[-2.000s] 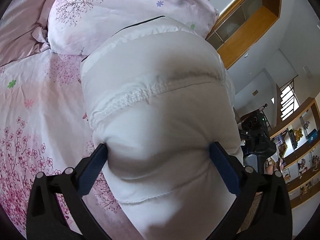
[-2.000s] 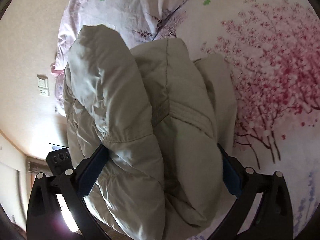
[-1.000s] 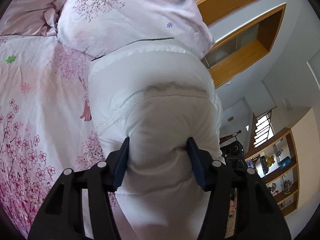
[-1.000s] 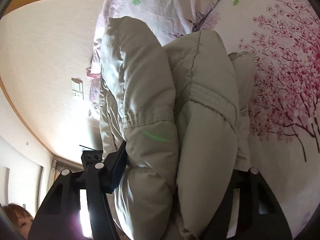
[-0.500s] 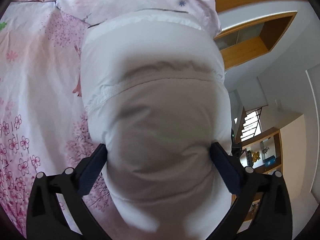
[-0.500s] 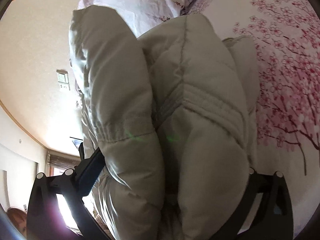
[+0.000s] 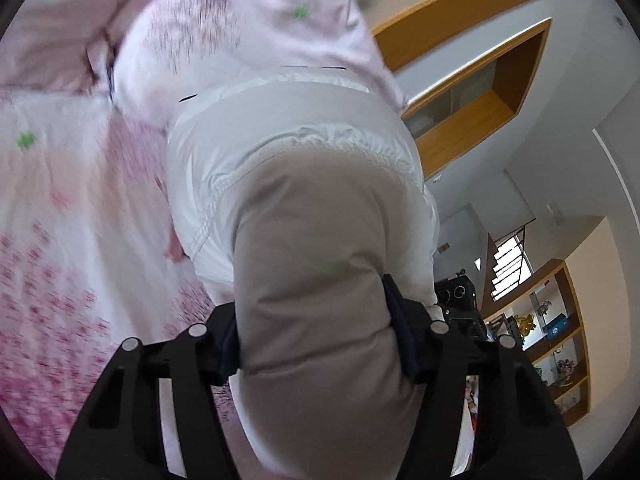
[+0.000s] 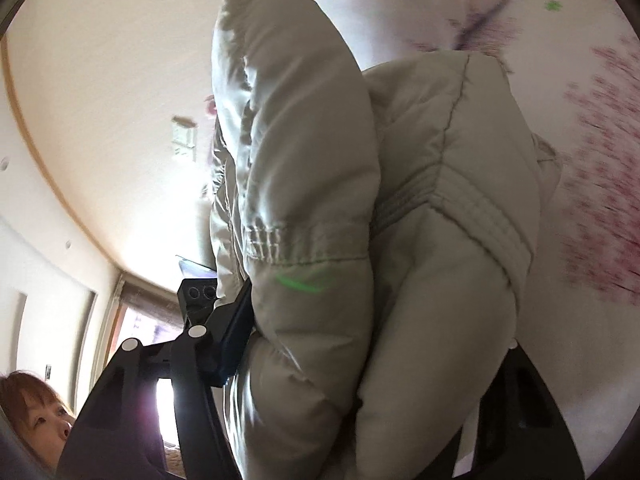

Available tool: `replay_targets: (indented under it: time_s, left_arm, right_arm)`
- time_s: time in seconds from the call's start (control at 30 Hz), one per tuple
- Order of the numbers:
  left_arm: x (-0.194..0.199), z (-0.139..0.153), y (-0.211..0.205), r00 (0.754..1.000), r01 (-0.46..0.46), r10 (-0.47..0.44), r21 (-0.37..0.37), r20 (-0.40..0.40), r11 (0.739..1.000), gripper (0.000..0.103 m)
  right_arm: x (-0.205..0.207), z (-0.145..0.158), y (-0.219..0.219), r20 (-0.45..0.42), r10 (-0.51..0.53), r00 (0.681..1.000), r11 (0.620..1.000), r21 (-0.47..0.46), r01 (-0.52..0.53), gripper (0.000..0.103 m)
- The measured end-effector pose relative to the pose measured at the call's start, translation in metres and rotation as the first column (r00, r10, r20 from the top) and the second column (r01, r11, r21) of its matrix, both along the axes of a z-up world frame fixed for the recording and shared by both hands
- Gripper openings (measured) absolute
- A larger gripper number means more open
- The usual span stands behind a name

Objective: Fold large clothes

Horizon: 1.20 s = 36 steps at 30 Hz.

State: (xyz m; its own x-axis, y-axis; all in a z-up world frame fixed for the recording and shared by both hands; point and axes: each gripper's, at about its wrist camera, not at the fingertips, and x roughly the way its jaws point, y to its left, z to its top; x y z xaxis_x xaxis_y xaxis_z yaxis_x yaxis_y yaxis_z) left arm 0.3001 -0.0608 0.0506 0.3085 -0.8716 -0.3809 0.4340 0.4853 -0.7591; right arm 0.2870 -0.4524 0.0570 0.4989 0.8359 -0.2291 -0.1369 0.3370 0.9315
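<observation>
Gripping a puffy, pale padded jacket (image 7: 312, 264) from both sides, the left gripper (image 7: 316, 340) and right gripper (image 8: 376, 344) are closing, pads already squeezing its thick bulk above a pink blossom-print bedspread (image 7: 60, 220). This looks like carrying a fold over. Next, lower it flat; the pillow (image 7: 240, 32) lies just beyond, with open bed beside.
</observation>
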Motion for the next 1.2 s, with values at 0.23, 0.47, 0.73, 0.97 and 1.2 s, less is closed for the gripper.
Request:
replay_targets:
  time_s: [0.23,0.47,0.73,0.97,1.2]
  left_arm:
    - [-0.003,0.029,0.08,0.987,-0.144,0.145,-0.012,0.073,0.989,0.061]
    - [-0.002,-0.01,0.166,0.941,-0.337,0.338,0.065,-0.01,0.939,0.063]
    - [-0.008,-0.003,0.171,0.927,-0.374,0.364,0.222,0.085,0.9,0.082]
    - [0.01,0.025,0.169,0.903,-0.427,0.373,0.368,0.211,0.826,0.089]
    - [0.025,0.046,0.123,0.935,-0.34,0.224,0.518,0.275,0.785,0.077]
  right_arm:
    - [0.049,0.027,0.079,0.042,0.147,0.988,0.989,-0.032,-0.146,0.063]
    - [0.105,-0.009,0.173,-0.095,0.238,0.967,0.955,-0.161,-0.251,0.065]
    - [0.094,0.007,0.17,-0.111,0.113,0.987,0.918,-0.369,-0.147,0.091]
    - [0.061,0.12,0.162,0.256,0.008,0.967,0.787,-0.598,0.151,0.086]
    - [0.1,0.119,0.24,0.14,0.221,0.965,0.578,-0.816,-0.013,0.028]
